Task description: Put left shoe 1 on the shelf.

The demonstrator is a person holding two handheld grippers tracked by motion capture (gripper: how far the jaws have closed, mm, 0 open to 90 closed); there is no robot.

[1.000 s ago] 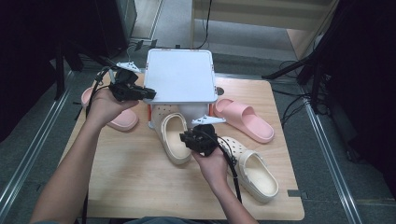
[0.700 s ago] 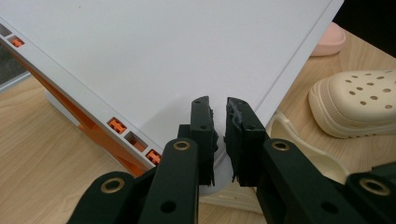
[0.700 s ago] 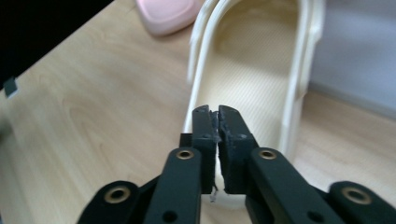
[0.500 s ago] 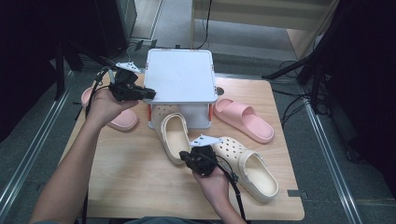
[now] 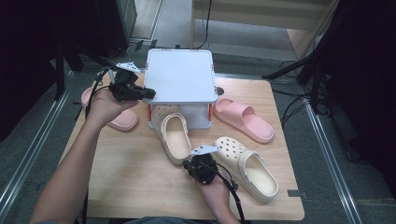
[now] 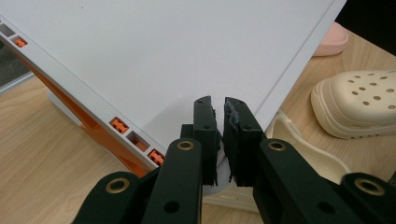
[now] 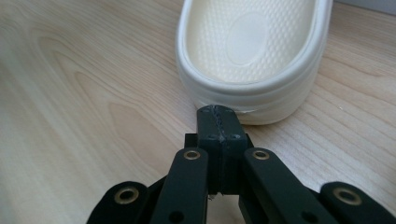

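The left hand-held gripper (image 5: 148, 93) rests at the edge of the white shoe rack's (image 5: 180, 74) top panel, jaws nearly together with nothing between them, apparently steadying it. The right hand-held gripper (image 7: 218, 116), its jaws having just closed empty, is shut just behind the heel of the cream clog (image 7: 252, 51), which lies on the table (image 5: 135, 172) with its toe under the rack, likely to nudge it further in

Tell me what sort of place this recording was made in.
Probably a lab or workshop set up for recording, not a home: a bare wooden table with metal rails along the floor beside it, loose cables, and shoes laid out around a white shoe rack as props.
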